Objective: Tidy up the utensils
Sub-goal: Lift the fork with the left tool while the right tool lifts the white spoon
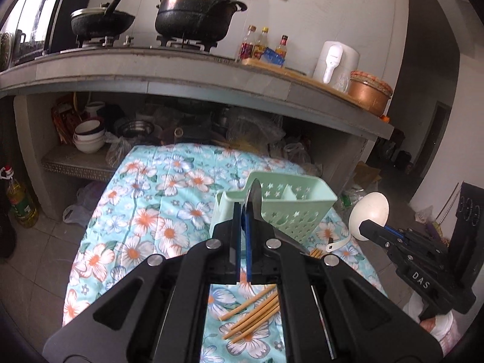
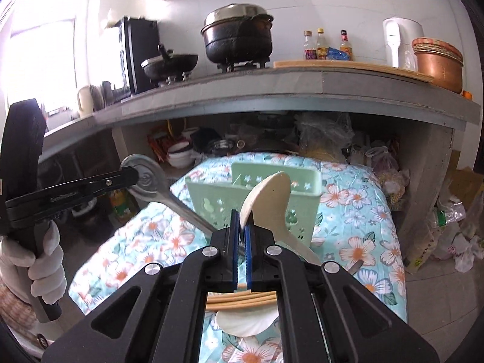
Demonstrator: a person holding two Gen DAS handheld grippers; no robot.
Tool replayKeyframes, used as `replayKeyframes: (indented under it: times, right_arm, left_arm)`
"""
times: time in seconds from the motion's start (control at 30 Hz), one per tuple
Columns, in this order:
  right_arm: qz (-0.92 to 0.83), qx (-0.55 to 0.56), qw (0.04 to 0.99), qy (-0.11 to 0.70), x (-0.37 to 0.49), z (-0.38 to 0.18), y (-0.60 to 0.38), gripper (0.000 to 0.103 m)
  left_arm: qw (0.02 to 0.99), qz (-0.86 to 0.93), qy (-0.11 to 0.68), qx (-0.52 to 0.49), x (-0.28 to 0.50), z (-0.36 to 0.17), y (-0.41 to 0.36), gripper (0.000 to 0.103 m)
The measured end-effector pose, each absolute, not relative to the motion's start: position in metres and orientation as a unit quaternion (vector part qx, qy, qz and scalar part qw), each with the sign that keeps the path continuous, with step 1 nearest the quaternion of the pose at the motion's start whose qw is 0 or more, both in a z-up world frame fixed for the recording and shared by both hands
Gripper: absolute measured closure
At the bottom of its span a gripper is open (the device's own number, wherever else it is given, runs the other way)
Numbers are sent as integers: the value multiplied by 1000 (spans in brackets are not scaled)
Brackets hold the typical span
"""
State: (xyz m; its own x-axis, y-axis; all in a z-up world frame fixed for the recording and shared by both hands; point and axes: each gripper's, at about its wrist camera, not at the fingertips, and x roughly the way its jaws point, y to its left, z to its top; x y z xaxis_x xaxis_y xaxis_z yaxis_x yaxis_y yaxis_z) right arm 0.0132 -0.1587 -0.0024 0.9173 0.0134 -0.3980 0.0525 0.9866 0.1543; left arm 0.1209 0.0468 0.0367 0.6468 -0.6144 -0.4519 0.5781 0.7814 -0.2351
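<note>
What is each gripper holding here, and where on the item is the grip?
The left gripper is shut on the bowl end of a metal spoon. The right gripper is shut on the bowl edge of a white spoon. Both are lifted off the table.

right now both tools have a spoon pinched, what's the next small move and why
Probably carry the right tool forward over the green caddy and tip the white spoon handle-down into a compartment. The caddy stands open-topped just ahead on the floral cloth, while the left tool holds the metal spoon off to the side.
</note>
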Motion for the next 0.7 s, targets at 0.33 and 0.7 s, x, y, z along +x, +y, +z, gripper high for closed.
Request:
replayKeyframes:
  times: [0.33, 0.7]
  right_arm:
    - [14, 118, 979, 168, 9, 30, -197, 99]
    - [64, 140, 981, 118, 18, 83, -228, 99]
  left_arm:
    - [923, -323, 200, -55, 126, 92, 67, 102]
    - [943, -296, 145, -31, 160, 134, 60, 102]
